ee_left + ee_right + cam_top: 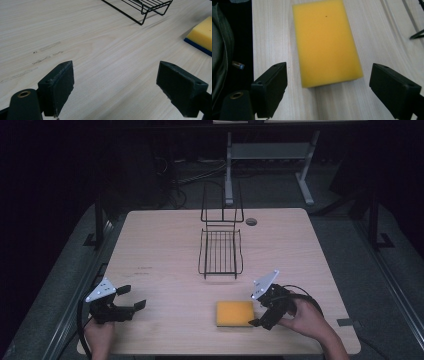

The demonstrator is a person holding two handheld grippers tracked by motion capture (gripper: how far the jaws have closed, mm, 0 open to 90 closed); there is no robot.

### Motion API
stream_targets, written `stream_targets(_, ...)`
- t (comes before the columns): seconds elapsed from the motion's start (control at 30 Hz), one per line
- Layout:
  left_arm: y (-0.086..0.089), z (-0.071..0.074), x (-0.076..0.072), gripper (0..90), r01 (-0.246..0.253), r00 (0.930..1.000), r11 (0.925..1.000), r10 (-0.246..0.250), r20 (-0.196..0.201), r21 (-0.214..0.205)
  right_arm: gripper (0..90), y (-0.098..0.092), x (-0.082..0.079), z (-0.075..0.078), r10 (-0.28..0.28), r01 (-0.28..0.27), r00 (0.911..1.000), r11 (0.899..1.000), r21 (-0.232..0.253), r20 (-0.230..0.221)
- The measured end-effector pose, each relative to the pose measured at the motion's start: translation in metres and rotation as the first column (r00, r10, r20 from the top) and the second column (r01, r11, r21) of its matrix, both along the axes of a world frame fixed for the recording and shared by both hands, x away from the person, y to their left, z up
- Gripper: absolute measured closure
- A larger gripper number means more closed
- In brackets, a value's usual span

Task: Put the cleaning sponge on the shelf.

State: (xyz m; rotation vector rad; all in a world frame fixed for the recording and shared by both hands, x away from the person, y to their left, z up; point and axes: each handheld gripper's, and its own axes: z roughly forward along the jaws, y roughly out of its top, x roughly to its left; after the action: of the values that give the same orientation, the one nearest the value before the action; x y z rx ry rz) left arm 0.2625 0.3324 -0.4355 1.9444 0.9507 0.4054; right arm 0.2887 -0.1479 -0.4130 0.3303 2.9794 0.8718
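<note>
A yellow sponge (235,313) with a blue underside lies flat near the table's front edge, right of centre. My right gripper (257,311) is at its right end, open. In the right gripper view the sponge (325,42) reaches in between the spread jaws of that gripper (329,67) without touching them. My left gripper (132,297) hovers low at the front left, open and empty. The left gripper view has bare wood between the jaws of that gripper (115,75) and the sponge (202,35) far off to the right.
A black wire rack (220,252) stands mid-table, its tall end at the back; its corner (147,7) is ahead of the left gripper. A round cable hole (251,221) lies behind it. The table's front edge (252,37) runs close beside the sponge.
</note>
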Motion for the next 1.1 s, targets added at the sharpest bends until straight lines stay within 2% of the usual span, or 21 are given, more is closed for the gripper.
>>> stream_targets(0.17, 0.0, 0.0, 0.0, 14.1, 0.001, 1.0, 1.0, -0.001, -0.001, -0.002, 14.4, 0.008, 0.003, -0.001, 0.024, -0.024, 0.9997, 1.0, 0.011, -0.01)
stream_targets(0.4, -0.001, 0.0, 0.0, 14.1, 0.001, 1.0, 1.0, -0.001, -0.001, -0.003, 14.5, 0.019, 0.009, -0.004, 0.052, -0.052, 0.9985, 0.999, -0.008, -0.019)
stream_targets(0.7, -0.001, 0.0, 0.0, 14.1, 0.001, 1.0, 1.0, -0.001, -0.001, -0.005, 14.5, 0.03, 0.016, -0.005, 0.086, -0.086, 0.9958, 0.996, -0.009, -0.033)
stream_targets(1.1, -0.001, 0.0, 0.0, 14.1, 0.003, 1.0, 1.0, -0.003, -0.001, -0.004, 14.4, 0.044, 0.02, -0.014, 0.124, -0.126, 0.9908, 0.992, -0.032, -0.055)
